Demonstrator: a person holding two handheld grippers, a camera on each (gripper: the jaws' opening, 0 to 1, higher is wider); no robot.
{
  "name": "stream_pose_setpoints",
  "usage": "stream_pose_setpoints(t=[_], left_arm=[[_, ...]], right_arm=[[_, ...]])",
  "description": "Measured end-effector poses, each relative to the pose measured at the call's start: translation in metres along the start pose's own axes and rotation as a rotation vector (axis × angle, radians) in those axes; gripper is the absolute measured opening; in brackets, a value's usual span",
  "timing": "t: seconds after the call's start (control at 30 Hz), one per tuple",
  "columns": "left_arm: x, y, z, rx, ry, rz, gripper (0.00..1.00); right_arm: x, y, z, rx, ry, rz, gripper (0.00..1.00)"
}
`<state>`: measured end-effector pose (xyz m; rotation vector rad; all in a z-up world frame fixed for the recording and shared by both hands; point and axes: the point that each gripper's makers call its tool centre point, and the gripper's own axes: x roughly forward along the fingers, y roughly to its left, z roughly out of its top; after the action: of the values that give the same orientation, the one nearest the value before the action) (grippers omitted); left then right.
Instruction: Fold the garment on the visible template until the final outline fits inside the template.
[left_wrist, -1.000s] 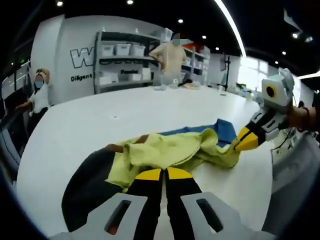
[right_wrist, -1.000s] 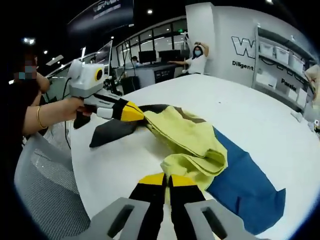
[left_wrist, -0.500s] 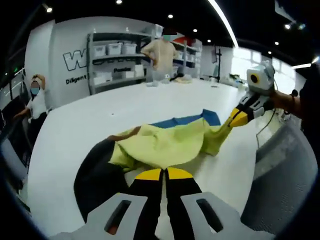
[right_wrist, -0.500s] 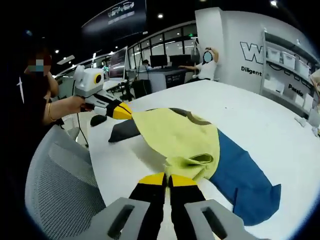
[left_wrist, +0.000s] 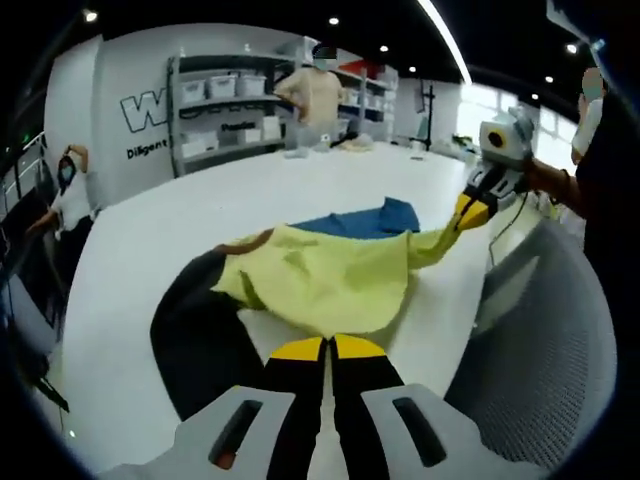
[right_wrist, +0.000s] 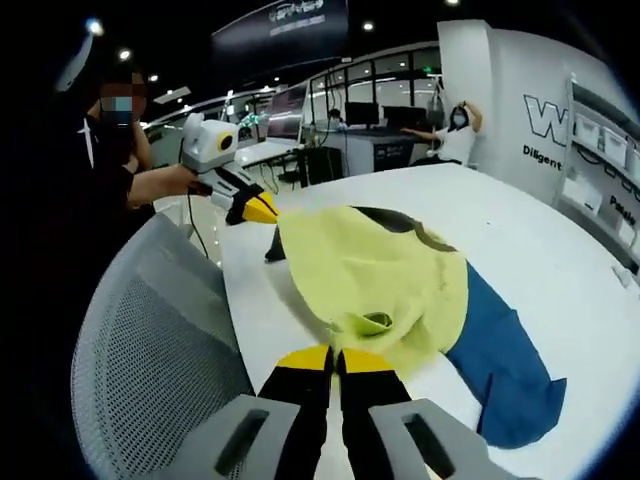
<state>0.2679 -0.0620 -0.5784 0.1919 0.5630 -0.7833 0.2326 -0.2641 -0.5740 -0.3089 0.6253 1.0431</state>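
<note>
Since a second ago garment (left_wrist: 320, 285) got pulled out flatter and wider between the two tongs; it was bunched before. Both tongs also backed off toward the counter edge, mesh chair back now big in both views.

White counter (left_wrist: 180, 235) carries everything. Grey mesh chair back (right_wrist: 160, 360) sits at counter edge, near side of garment. Garment: yellow-green panel spread in the middle of the counter, dark part (left_wrist: 200, 340) and brown trim on the left tongs' side, blue part (right_wrist: 505, 350) lying flat on the counter past the yellow. Template not clearly told apart from the garment.

Left tongs (left_wrist: 328, 347): tips pressed together, pinching the yellow hem. In right gripper view left tongs (right_wrist: 258, 210) grip the far corner of the yellow panel, held by a hand (right_wrist: 180, 181).

Right tongs (right_wrist: 336, 357): tips pressed together on a folded yellow edge. In left gripper view right tongs (left_wrist: 467, 213) hold a stretched-out yellow corner, lifted off the counter.

Shelving (left_wrist: 235, 110) stands behind the counter.
</note>
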Motion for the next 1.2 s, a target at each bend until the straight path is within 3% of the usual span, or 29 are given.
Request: stream_pose_setpoints(t=[0.27,0.6,0.8,0.9,1.07,1.2], left_arm=[[-0.014,-0.005,-0.025,-0.025,0.048,0.004,0.0],[-0.032,-0.016,-0.064,-0.046,0.171,-0.007,0.0],[-0.038,-0.019,-0.075,-0.06,0.208,-0.001,0.0],[-0.04,-0.024,-0.088,-0.055,0.28,-0.002,0.0],[-0.043,-0.024,-0.095,-0.066,0.313,0.008,0.0],[-0.048,-0.018,-0.113,-0.107,0.386,0.046,0.0]], right_arm=[[-0.005,0.001,-0.021,-0.034,0.069,0.004,0.0],[-0.005,0.016,-0.052,-0.052,0.166,0.055,0.0],[-0.002,0.022,-0.068,-0.064,0.226,0.067,0.0],[-0.002,0.024,-0.07,-0.067,0.239,0.063,0.0],[-0.003,0.028,-0.074,-0.047,0.25,0.067,0.0],[-0.003,0.029,-0.084,-0.026,0.284,0.072,0.0]])
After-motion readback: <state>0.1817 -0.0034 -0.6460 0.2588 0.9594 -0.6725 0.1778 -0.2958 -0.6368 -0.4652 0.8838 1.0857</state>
